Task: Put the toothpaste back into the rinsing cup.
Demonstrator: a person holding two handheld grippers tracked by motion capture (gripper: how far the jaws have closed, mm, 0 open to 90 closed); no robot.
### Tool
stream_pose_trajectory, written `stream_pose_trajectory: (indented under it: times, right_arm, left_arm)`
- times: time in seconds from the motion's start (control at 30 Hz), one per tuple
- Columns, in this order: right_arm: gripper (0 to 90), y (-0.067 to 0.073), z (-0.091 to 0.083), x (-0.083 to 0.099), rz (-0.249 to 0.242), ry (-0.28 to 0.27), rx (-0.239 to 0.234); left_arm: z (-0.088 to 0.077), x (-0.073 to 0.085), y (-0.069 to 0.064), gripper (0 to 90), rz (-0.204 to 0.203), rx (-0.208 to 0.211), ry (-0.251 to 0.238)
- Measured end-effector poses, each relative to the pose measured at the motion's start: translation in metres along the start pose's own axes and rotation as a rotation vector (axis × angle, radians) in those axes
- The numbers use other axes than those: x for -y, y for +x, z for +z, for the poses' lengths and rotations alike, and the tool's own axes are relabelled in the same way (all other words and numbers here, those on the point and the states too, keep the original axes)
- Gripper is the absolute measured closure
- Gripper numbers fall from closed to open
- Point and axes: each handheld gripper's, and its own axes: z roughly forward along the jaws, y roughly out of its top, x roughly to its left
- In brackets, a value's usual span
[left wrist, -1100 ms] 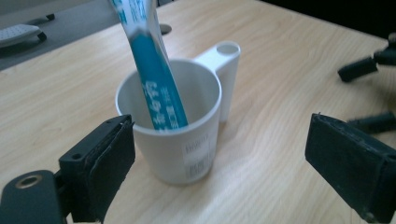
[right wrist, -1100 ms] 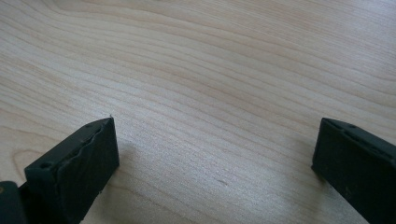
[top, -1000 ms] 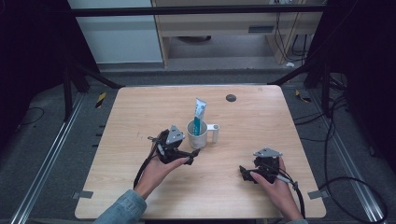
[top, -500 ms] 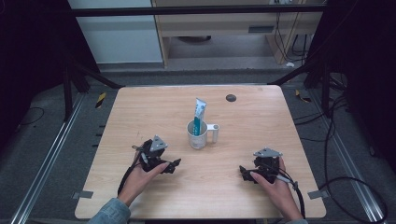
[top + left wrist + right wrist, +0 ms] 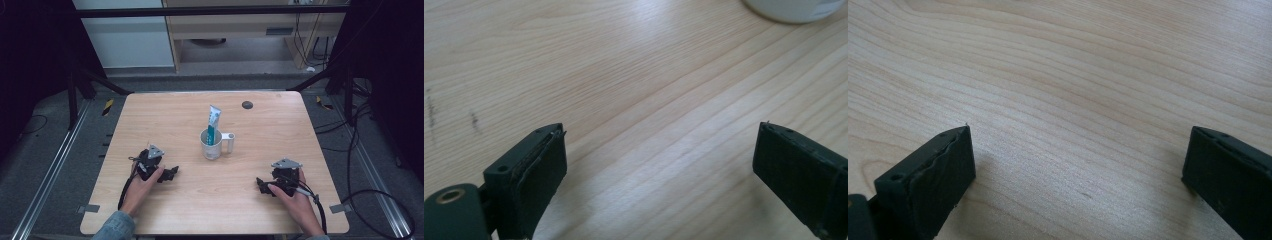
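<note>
As both rest, left gripper (image 5: 171, 173) gapes.

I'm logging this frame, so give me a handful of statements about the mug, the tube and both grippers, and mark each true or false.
1. The toothpaste tube stands inside the white mug. True.
2. The left gripper is shut on the mug's handle. False: its jaws stand wide open over bare table, apart from the mug.
3. The right gripper is open and holds nothing. True.
4. The mug lies tipped on its side. False: it stands upright.
5. A small dark disc lies on the table beyond the mug. True.
</note>
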Motion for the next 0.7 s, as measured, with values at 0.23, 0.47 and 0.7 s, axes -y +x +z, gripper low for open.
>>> stream_pose_trajectory:
  times: [0.23,0.47,0.7]
  right_arm:
    - [0.6,0.0,0.0,0.0,0.001,0.0,0.0]
    - [0.6,0.0,0.0,0.0,0.001,0.0,0.0]
    - [0.6,0.0,0.0,0.0,-0.001,-0.001,0.0]
  left_arm:
    - [0.003,0.0,0.012,7.0,-0.034,-0.021,-0.005]
    - [0.004,0.0,0.022,6.5,-0.043,-0.035,-0.001]
    - [0.007,-0.002,0.03,0.9,-0.031,-0.023,0.012]
